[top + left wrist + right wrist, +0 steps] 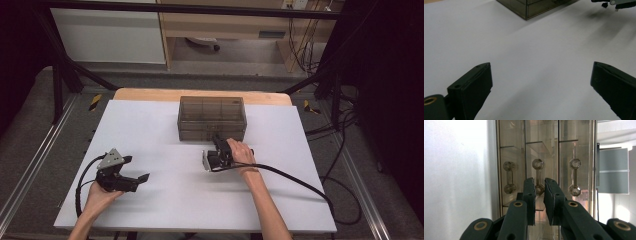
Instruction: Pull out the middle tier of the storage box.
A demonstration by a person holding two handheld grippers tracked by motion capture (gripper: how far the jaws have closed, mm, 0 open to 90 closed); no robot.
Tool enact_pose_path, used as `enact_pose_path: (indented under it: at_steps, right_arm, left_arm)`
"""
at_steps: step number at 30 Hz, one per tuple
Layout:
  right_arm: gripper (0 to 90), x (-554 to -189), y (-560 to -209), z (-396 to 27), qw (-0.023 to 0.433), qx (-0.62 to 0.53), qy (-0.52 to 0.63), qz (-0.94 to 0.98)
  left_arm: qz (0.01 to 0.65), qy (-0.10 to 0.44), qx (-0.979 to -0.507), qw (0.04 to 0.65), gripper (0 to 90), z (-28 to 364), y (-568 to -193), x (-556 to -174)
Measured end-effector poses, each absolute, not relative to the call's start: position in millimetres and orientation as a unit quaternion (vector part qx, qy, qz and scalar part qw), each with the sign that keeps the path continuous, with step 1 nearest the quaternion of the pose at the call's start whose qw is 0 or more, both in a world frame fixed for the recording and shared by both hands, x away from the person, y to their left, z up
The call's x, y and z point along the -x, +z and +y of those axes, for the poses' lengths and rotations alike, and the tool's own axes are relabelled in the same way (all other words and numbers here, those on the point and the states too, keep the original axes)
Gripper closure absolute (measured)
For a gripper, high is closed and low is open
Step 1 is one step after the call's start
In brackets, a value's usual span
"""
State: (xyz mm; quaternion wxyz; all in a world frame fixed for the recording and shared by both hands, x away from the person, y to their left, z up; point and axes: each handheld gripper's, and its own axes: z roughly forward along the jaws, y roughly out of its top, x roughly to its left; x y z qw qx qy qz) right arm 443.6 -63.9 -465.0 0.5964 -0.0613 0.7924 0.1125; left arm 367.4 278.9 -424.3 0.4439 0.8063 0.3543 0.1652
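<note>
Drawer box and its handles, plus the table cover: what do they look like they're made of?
Drawer box: looks like smoky clear plastic, probably acrylic; glossy, and the inner dividers show through it. Handles: same clear tinted plastic, with faceted ends. Table cover: matte white sheet, paper or laminate, cannot tell; a bare wood edge shows behind it.

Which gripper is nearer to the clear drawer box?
Right. The right gripper is at the front of the drawer box, its jaws around the middle handle. The left gripper hangs open over the white table, well away toward the near left.
</note>
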Motion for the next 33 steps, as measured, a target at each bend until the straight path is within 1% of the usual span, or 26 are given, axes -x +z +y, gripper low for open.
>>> enact_pose_path:
  at_steps: [23,28,29,33]
  right_arm:
    - [79.7,-427.8,-460.2,-65.6,0.581,0.067,0.115,0.803]
    - [78.5,-427.7,-457.2,-65.7,0.569,0.053,0.124,0.811]
    - [77.9,-427.8,-455.9,-65.9,0.564,0.05,0.126,0.814]
    - [63.9,-427.0,-452.3,-66.8,0.547,0.044,0.139,0.824]
  left_arm:
    - [0.354,0.164,-0.807,0.443,3.3,278.2,-424.7,-367.6]
    - [0.354,0.164,-0.808,0.442,3.3,277.9,-424.9,-367.6]
    - [0.354,0.164,-0.808,0.442,3.3,277.9,-424.8,-367.5]
    - [0.354,0.164,-0.808,0.443,3.3,278.0,-424.7,-367.5]
